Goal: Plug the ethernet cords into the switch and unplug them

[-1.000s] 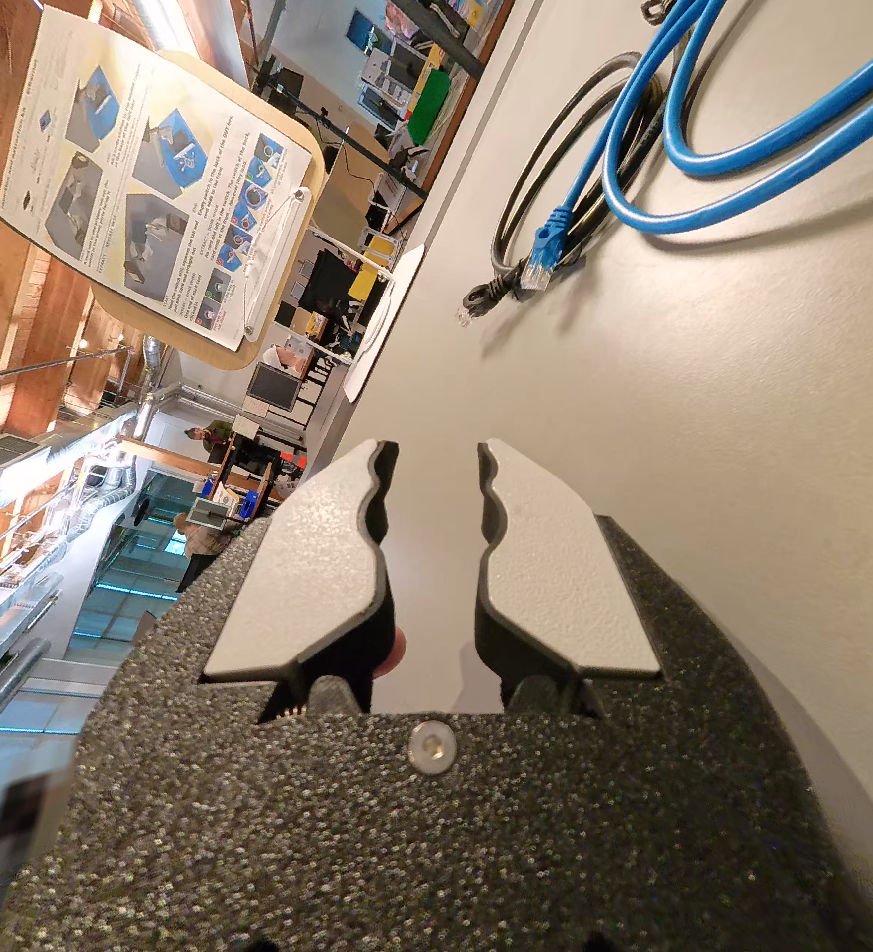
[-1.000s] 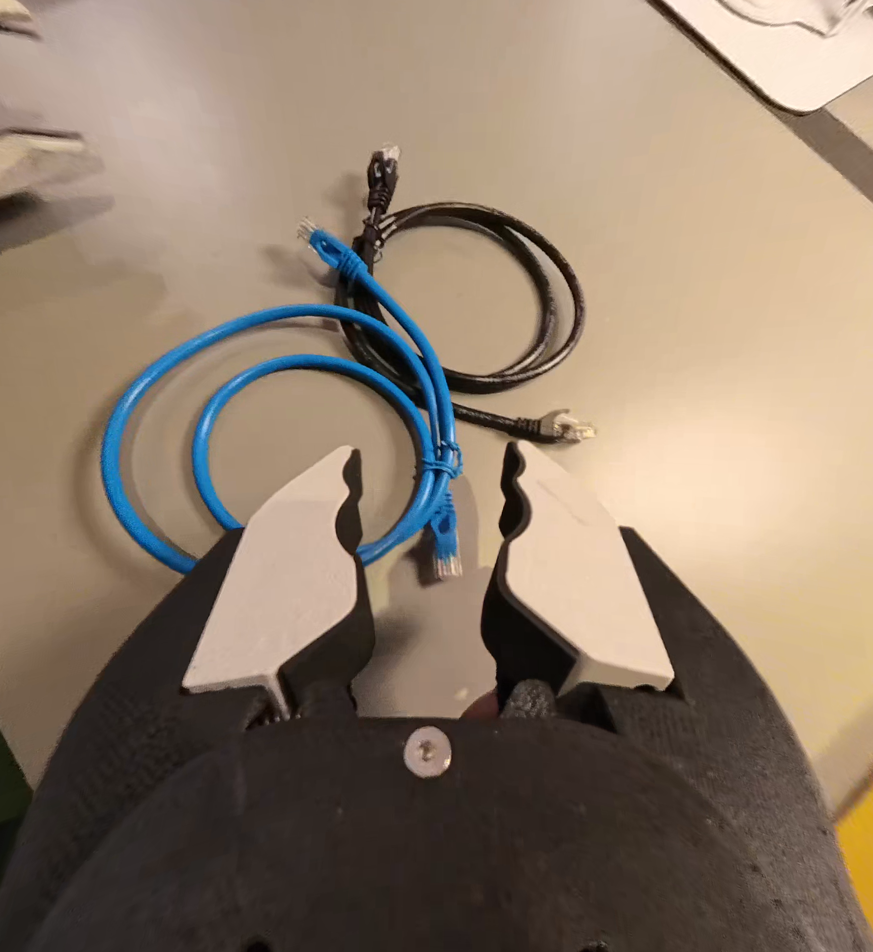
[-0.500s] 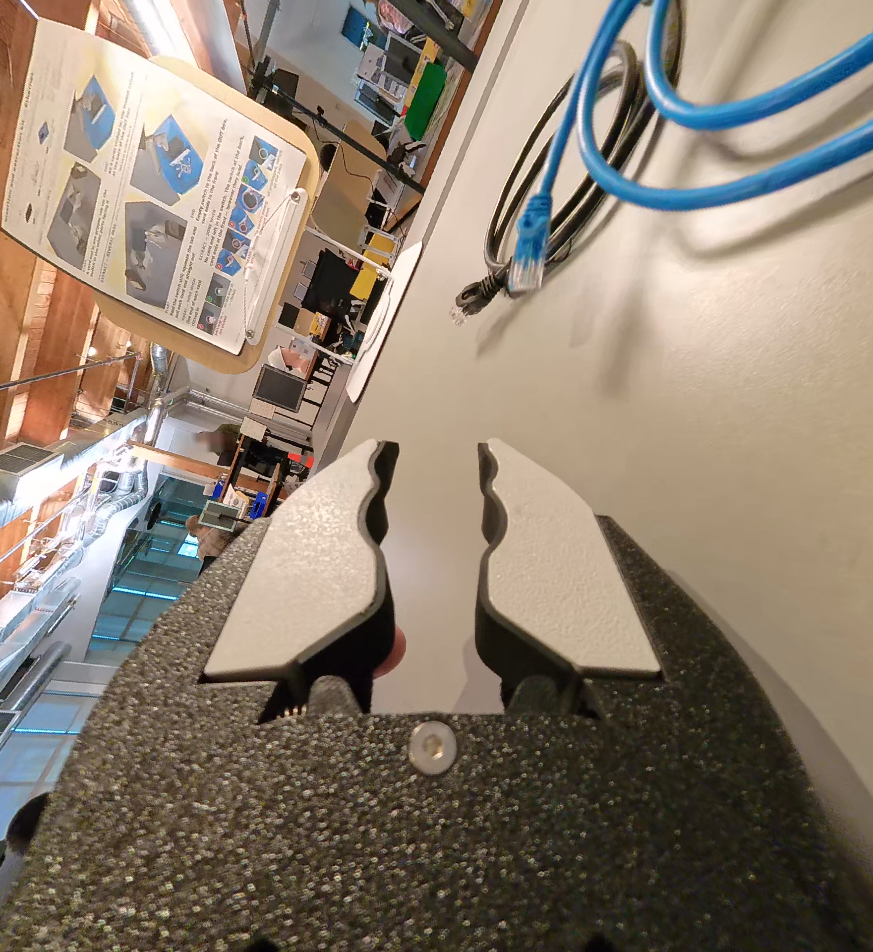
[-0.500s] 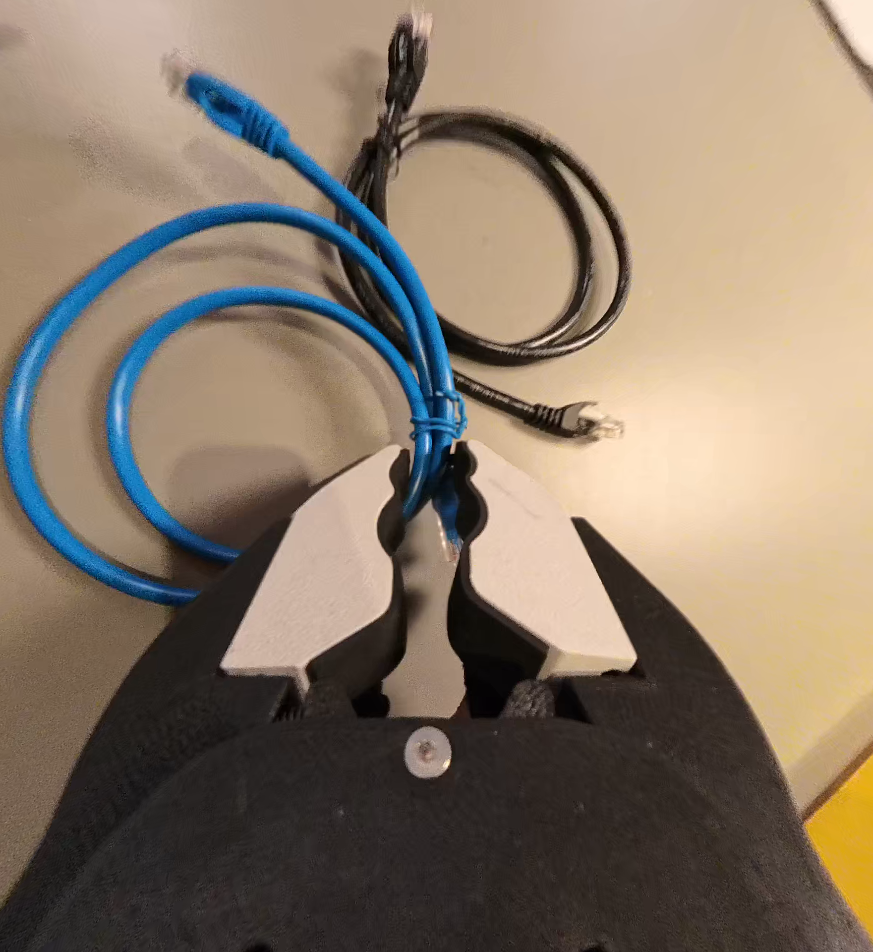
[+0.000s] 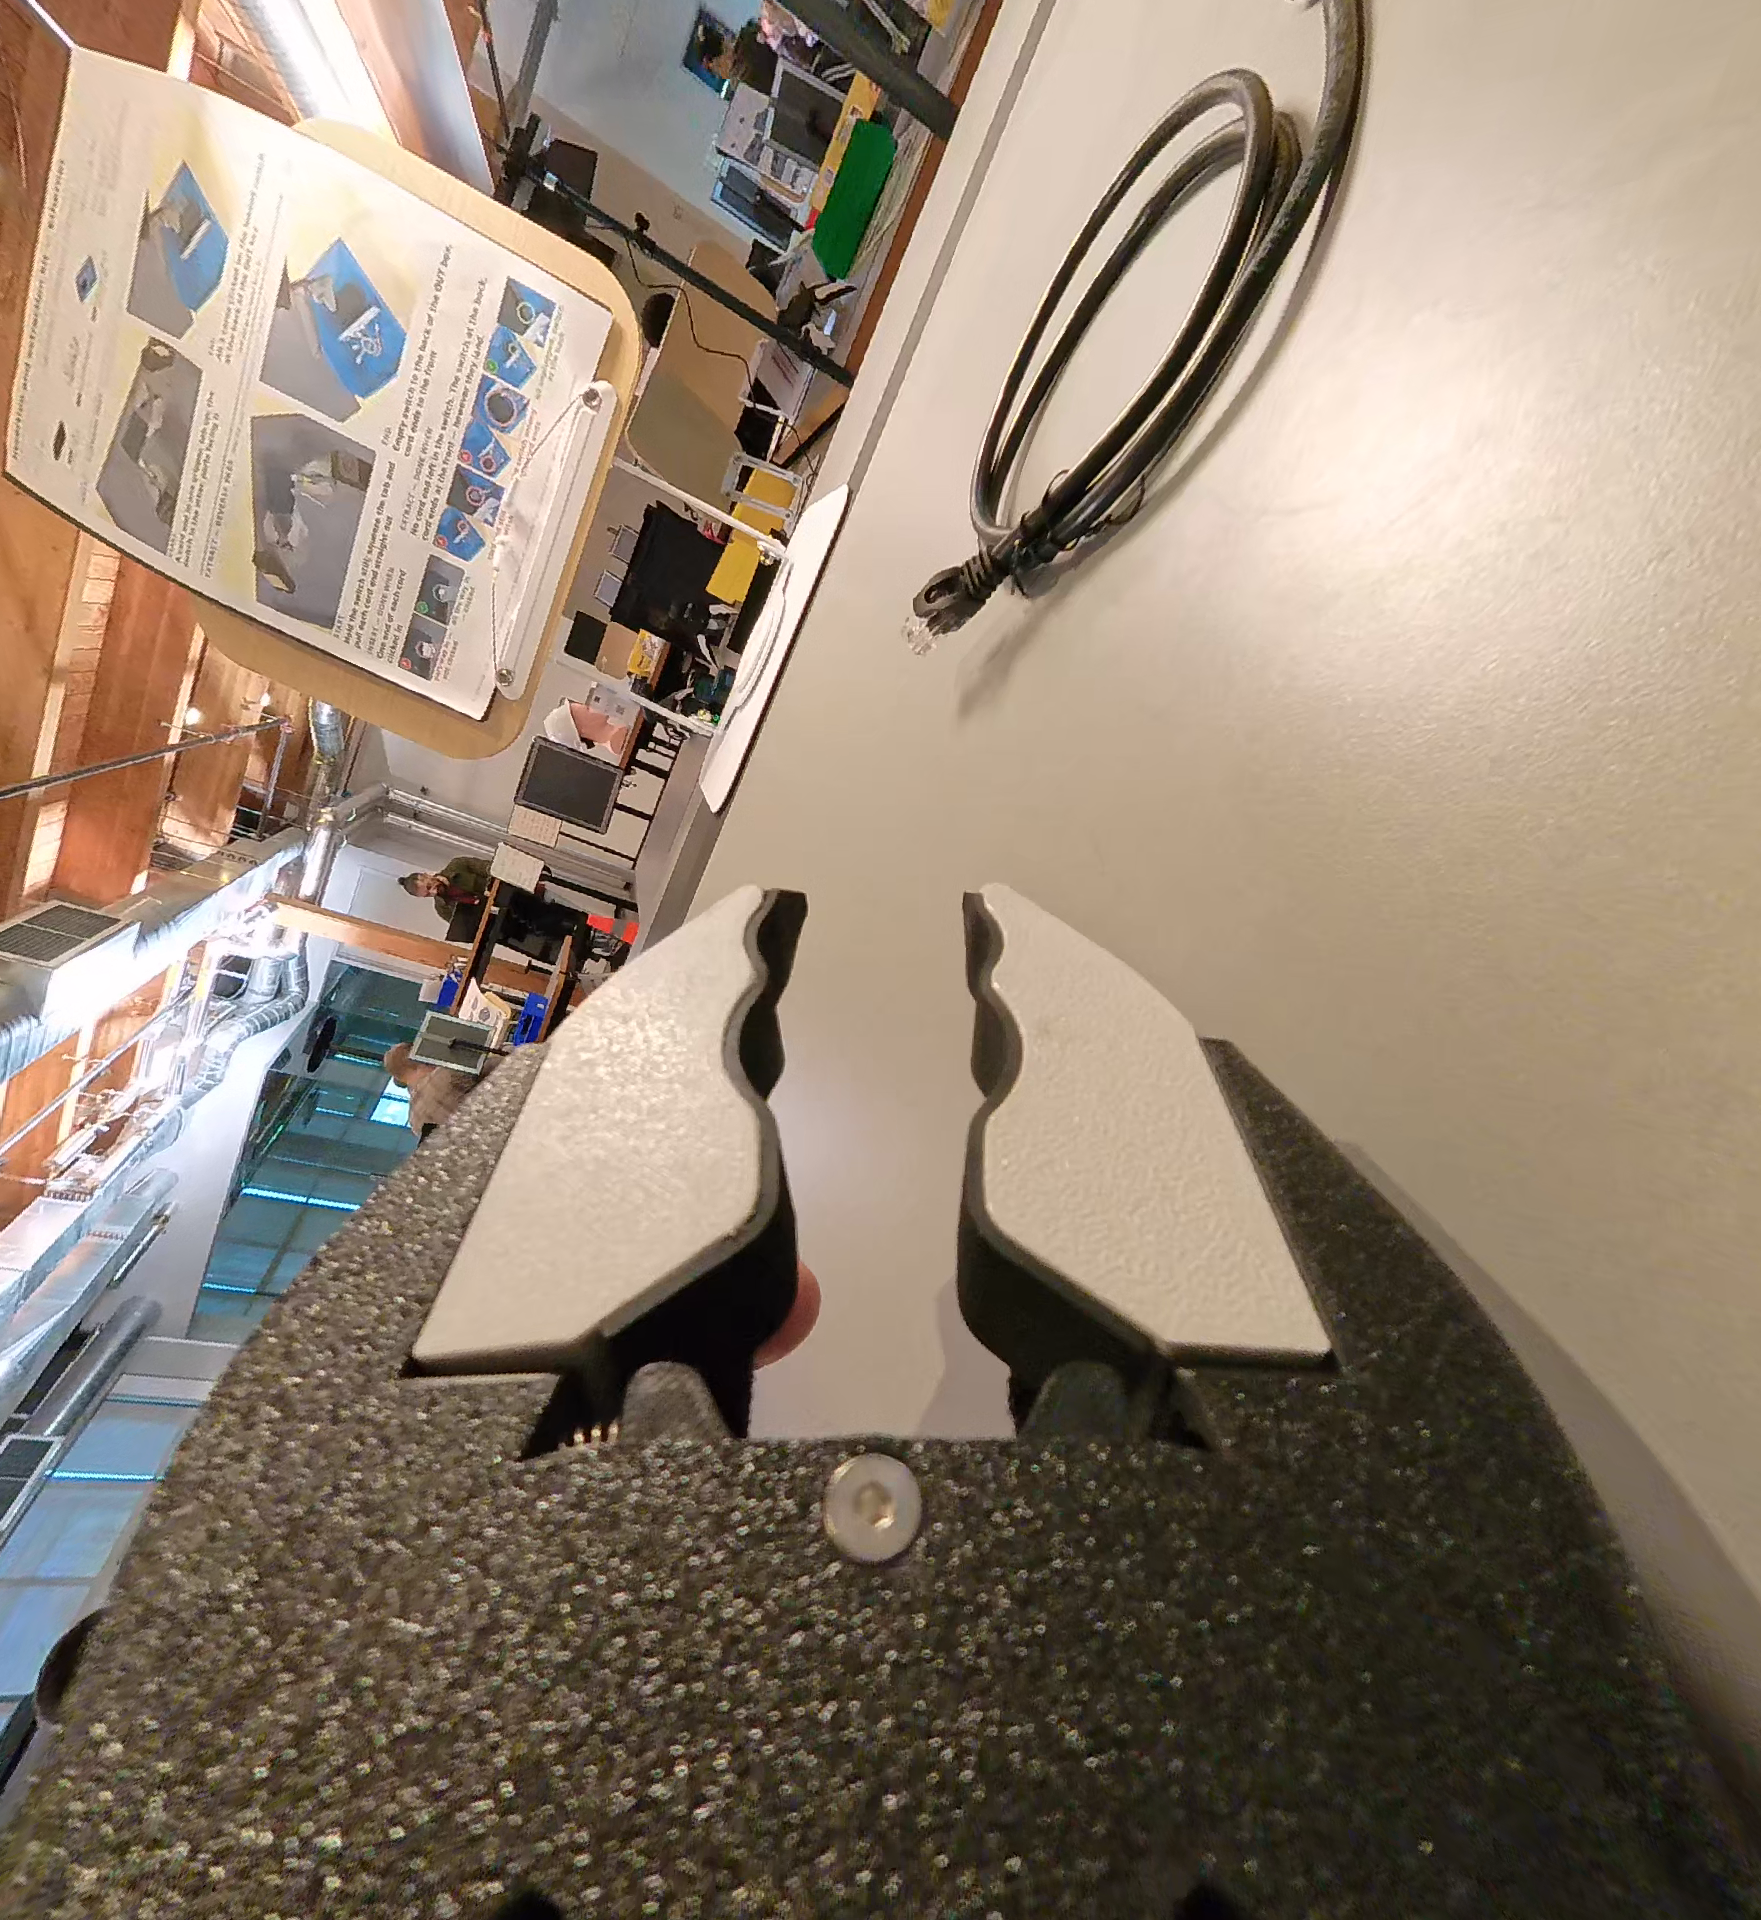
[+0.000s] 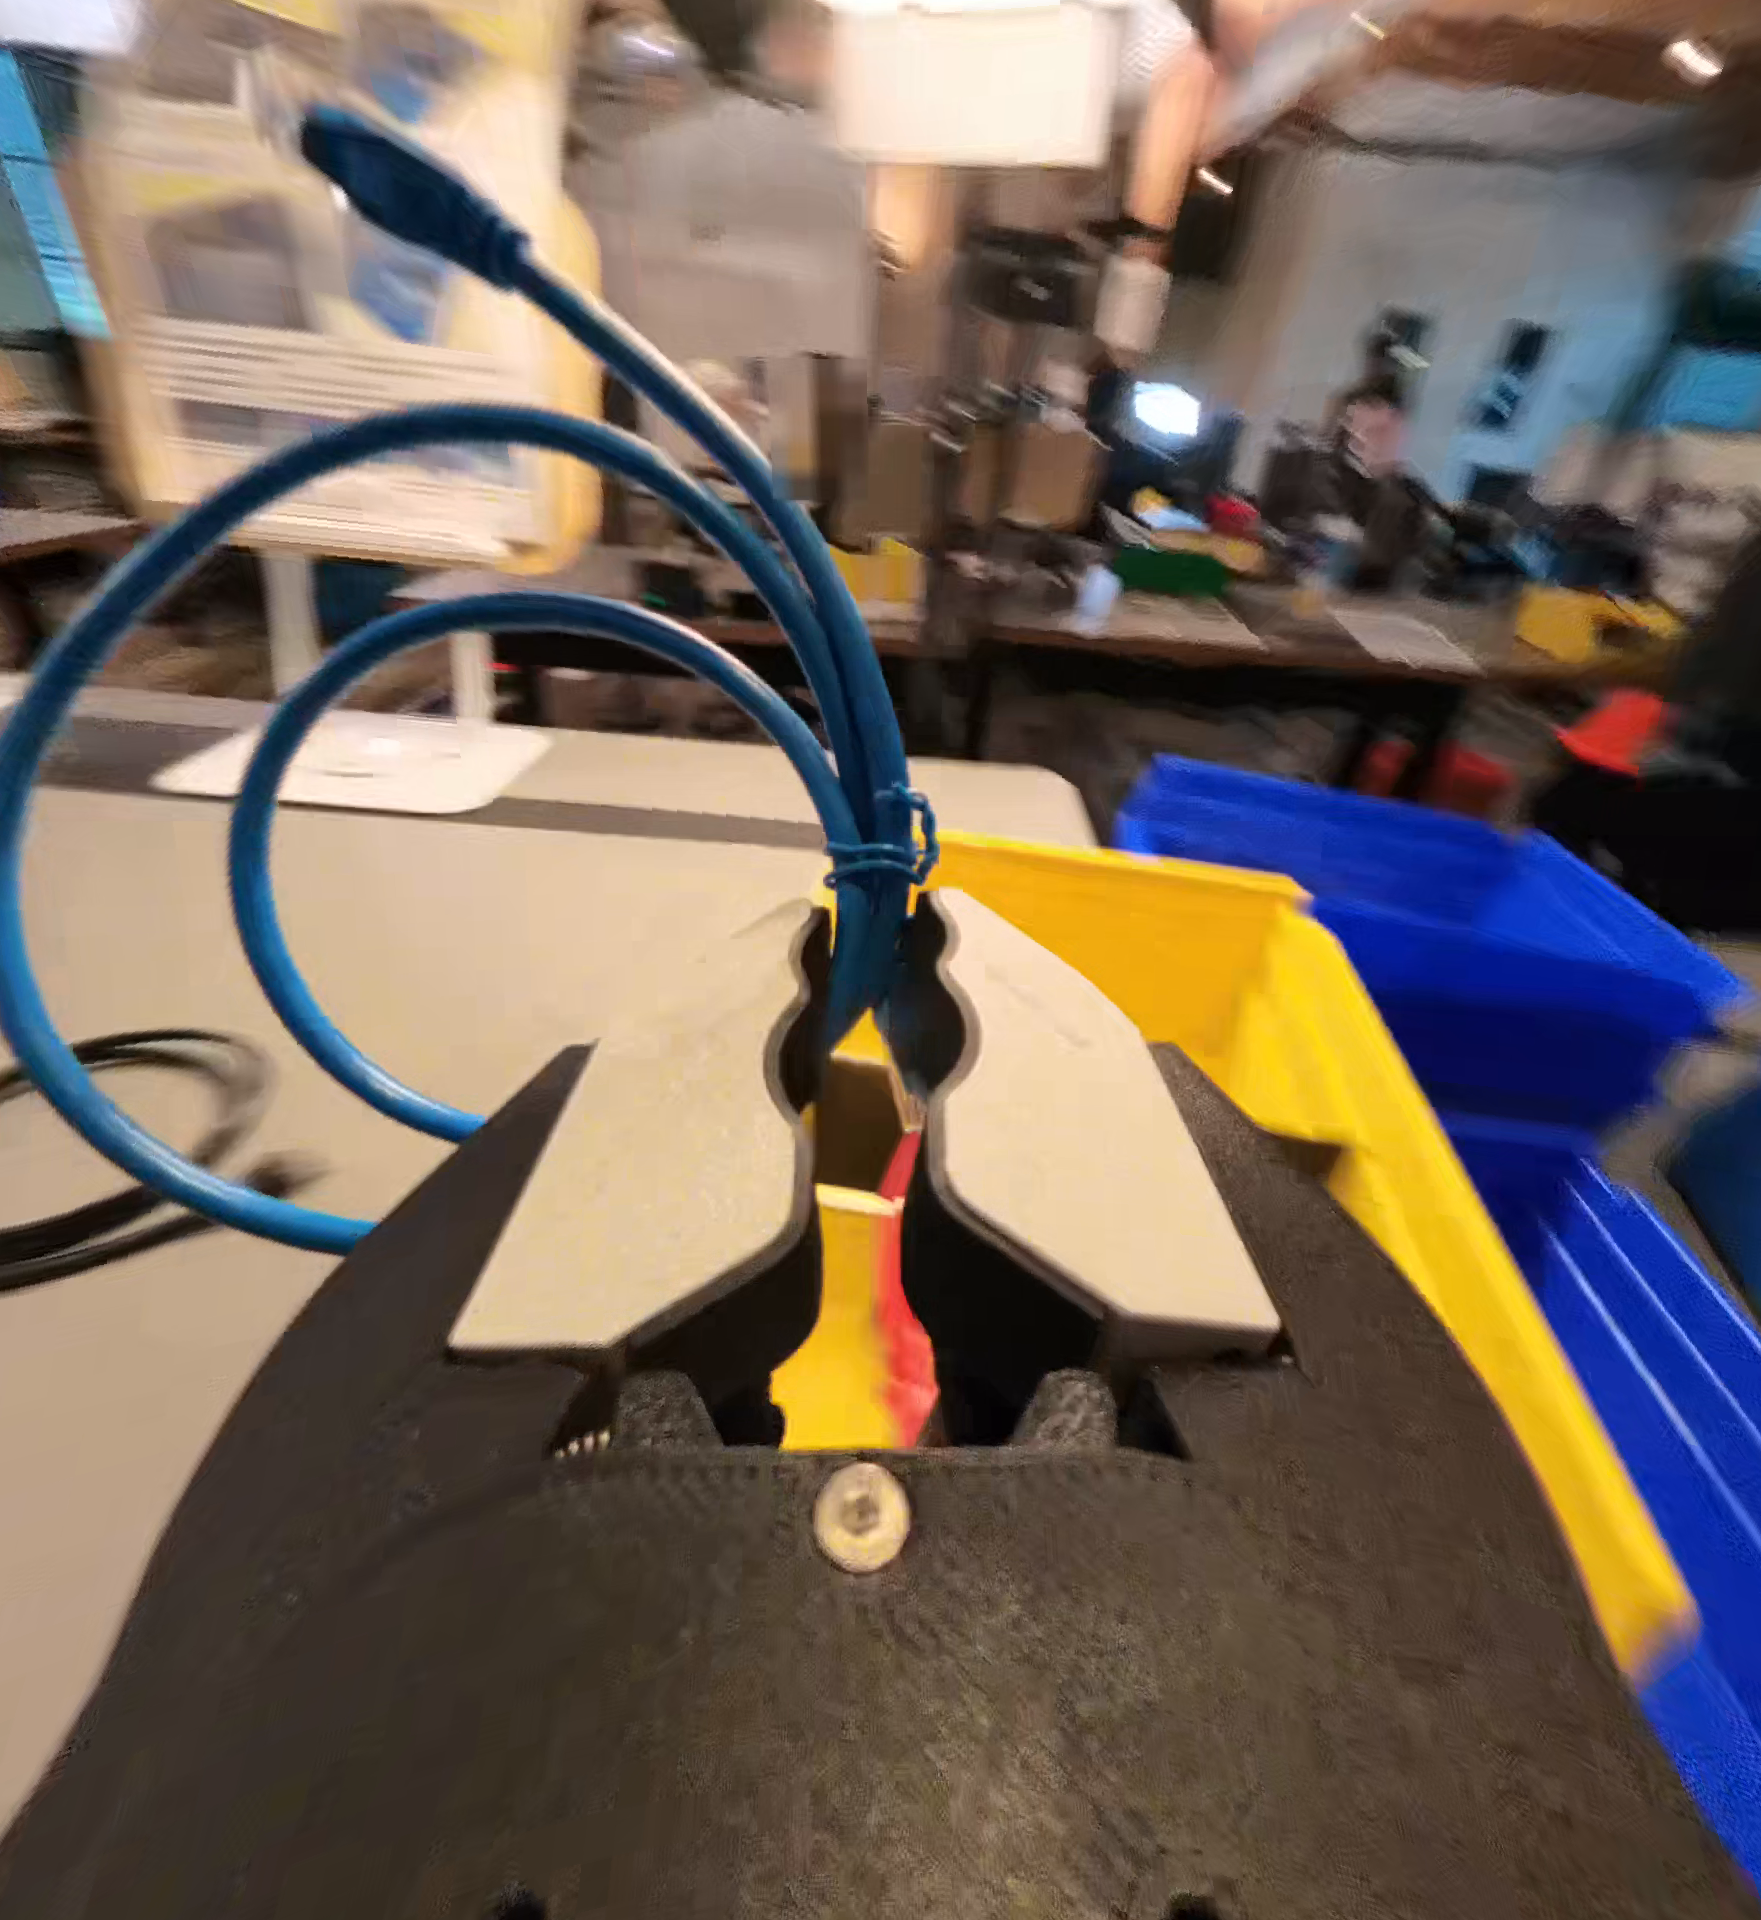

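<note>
Right tongs (image 6: 871, 925): squeezed tight on the blue cord (image 6: 117, 665), just under its twist tie.
Blue cord: lifted up off the tabletop (image 6: 440, 935), loops hanging left of the tongs, one plug (image 6: 377, 171) sticking up high.
Left tongs (image 5: 881, 914): apart, holding nothing, low over the tabletop.
Black cord (image 5: 1146, 312): coiled flat on the tabletop, well ahead of the left tongs.
Yellow bin (image 6: 1302, 997): right beside the tabletop, under the right tongs.
Blue bin (image 6: 1458, 894): just behind the yellow bin.

I see one coiled cord (image 5: 1146, 312) lying on the table (image 5: 1427, 831) ahead of the left tool (image 5: 884, 914). The other cord (image 6: 502, 644) sits clamped in my right tool (image 6: 871, 920), above a bin (image 6: 1271, 997) at the table's right edge.
</note>
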`<state>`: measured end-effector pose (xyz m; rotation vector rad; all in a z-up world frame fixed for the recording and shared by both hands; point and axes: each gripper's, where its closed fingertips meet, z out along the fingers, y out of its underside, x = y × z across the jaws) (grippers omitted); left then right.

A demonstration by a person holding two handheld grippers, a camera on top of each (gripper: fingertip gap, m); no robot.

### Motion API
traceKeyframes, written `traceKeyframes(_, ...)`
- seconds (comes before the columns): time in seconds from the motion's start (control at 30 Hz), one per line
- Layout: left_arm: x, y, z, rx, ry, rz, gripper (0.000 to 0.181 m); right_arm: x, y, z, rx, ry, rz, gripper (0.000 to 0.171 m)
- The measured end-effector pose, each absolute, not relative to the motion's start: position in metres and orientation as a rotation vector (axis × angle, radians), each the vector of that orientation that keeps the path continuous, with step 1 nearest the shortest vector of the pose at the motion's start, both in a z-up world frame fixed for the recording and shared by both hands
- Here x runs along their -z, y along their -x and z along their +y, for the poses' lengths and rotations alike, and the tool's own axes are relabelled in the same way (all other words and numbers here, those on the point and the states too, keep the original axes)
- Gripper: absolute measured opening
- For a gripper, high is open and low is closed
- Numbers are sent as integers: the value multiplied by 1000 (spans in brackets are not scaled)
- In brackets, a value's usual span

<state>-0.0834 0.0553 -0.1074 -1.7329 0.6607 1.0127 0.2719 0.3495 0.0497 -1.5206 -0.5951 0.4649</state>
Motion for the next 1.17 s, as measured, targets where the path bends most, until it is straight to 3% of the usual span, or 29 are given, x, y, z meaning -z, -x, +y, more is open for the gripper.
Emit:
traceKeyframes(0.2,108,84,56,-1021,1736,660,33,70,-368,417,-203,2043,-458,18)
traceKeyframes(0.27,108,85,56,-1023,1738,658,33,74,-364,418,-234,2052,-482,28)
traceKeyframes(0.37,108,85,56,-1023,1741,655,32,37,-350,409,-202,1910,-505,31)
traceKeyframes(0.5,108,85,56,-1018,1741,655,32,-5,-284,369,-209,1678,-775,32)
traceKeyframes(0.6,108,84,55,-976,1745,639,33,-6,-210,324,-269,1524,-1067,32)
traceKeyframes(0.9,90,84,49,-730,1723,503,28,121,-27,192,-591,1372,-1897,56)
traceKeyframes(0.97,90,87,50,-698,1744,473,27,124,-14,193,-404,1301,-1919,58)
traceKeyframes(1.17,107,93,56,-605,1909,438,21,141,30,166,-464,1282,-2001,53)
